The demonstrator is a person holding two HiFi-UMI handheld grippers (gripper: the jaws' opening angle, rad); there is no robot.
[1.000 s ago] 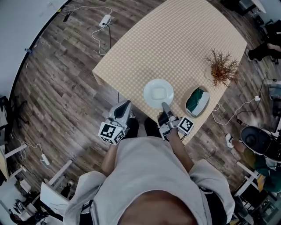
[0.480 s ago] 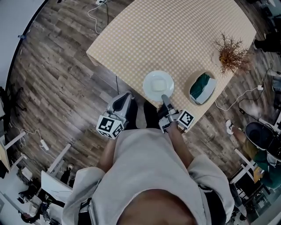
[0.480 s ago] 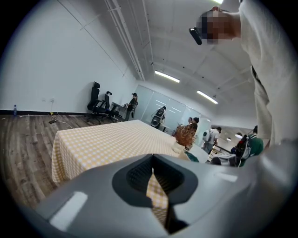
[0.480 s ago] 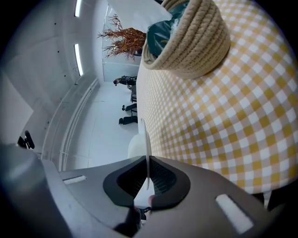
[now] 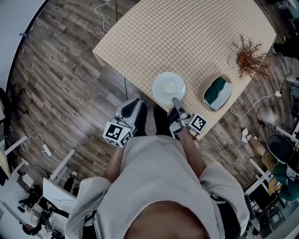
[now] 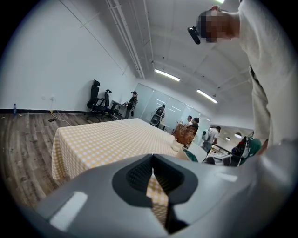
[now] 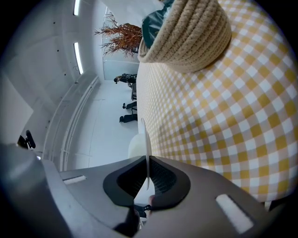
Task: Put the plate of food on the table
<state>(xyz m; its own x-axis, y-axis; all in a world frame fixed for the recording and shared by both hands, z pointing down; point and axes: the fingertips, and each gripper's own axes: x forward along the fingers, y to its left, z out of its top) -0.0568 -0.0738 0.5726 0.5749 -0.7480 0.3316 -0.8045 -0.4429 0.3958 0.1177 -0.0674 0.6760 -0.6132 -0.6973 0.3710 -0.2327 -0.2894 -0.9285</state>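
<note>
A white plate (image 5: 168, 88) with a pale block of food (image 5: 169, 87) is over the near edge of the checked table (image 5: 187, 37). My right gripper (image 5: 175, 100) is shut on the plate's near rim. In the right gripper view the thin rim (image 7: 147, 139) runs edge-on between the closed jaws (image 7: 148, 162), close beside the cloth; I cannot tell whether it rests there. My left gripper (image 5: 136, 100) hangs over the floor left of the plate, off the table's edge. In its own view the jaws (image 6: 151, 162) meet with nothing in them.
A woven basket (image 5: 217, 93) with a green cloth stands on the table right of the plate, large in the right gripper view (image 7: 186, 37). A dried plant (image 5: 251, 58) stands behind it. Cables (image 5: 103, 14) lie on the wood floor. People and office chairs (image 6: 100, 100) are in the far room.
Both grippers and the plate have sunk a little toward the tablecloth, mostly early on. The right grip on the rim is the same and the left jaws stay closed.
</note>
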